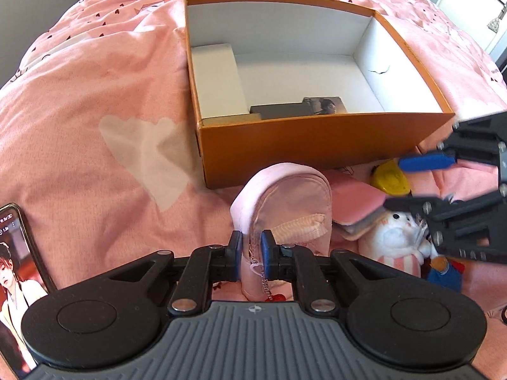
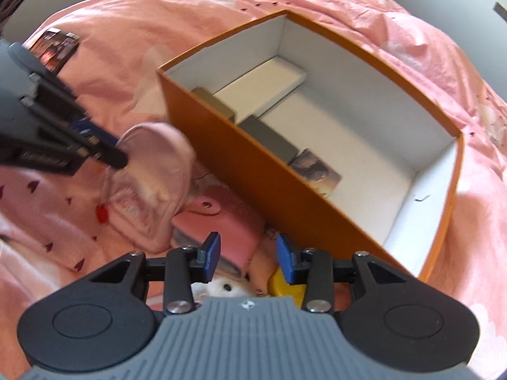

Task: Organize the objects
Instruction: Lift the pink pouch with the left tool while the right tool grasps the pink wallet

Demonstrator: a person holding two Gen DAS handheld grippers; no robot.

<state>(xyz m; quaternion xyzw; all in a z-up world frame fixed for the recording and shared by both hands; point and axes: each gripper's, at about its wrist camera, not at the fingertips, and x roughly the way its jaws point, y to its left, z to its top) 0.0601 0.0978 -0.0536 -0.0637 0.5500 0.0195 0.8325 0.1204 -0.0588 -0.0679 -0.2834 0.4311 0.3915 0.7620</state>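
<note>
Two blue-padded grippers work above a pink bed. Left gripper [image 1: 252, 253] is clenched on a small, soft pink satin backpack pouch [image 1: 285, 202], domed end up, its long axis upright, a chain with a red charm dangling beneath. Right gripper [image 2: 247, 258] hangs released over a fuzzy pink wallet [image 2: 221, 221], a white plush [image 2: 226, 288] and a yellow piece [image 2: 286, 288], beside the rigid orange cardboard box [image 1: 317, 139].

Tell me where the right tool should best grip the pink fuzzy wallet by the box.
Probably the pink fuzzy wallet by its free near edge, coming from above: it lies flat beside the orange box, whose wall blocks the far side. The right tool hangs open above it.
</note>
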